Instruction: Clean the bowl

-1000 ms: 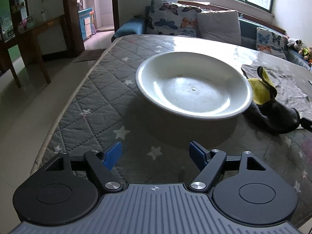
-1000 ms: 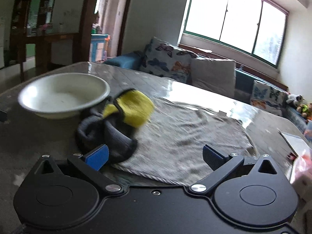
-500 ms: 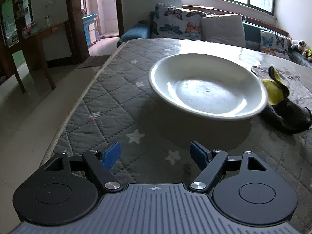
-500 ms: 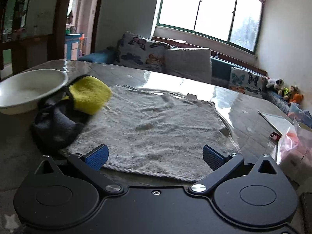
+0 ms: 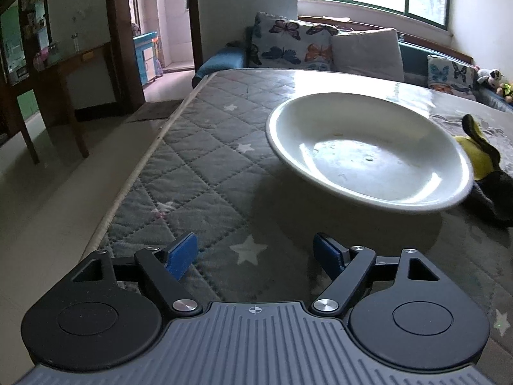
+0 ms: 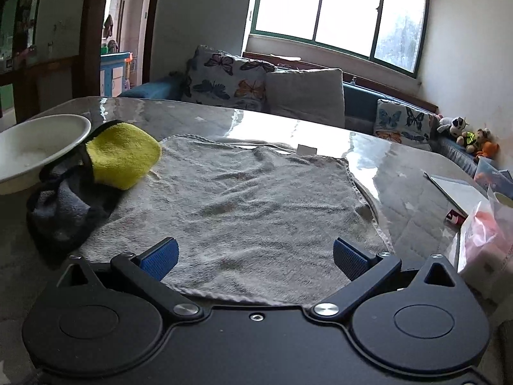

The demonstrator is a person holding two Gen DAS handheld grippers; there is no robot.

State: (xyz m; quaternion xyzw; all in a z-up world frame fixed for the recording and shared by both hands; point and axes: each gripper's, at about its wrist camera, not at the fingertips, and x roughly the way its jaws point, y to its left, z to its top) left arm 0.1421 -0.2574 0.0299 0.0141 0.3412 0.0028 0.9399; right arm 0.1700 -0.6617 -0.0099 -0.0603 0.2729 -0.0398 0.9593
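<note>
- Now the left gripper [image 5: 255, 250] is spread wide (nothing between); the shallow white ceramic bowl [image 5: 368, 157] sits at 1 o'clock.
- The right gripper [image 6: 255, 258] is spread too, over the flat grey towel [image 6: 243, 202]; the yellow-and-grey bunched cloth [image 6: 105, 166] lies at 10 o'clock.

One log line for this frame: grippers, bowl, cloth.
left gripper: open, short of bowl | right gripper: open, over grey towel | yellow-grey cloth: beside bowl, ungrasped

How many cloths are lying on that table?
2: a flat grey towel spread before the right gripper, and a bunched yellow-and-grey cloth on the towel's corner beside the white bowl.
</note>
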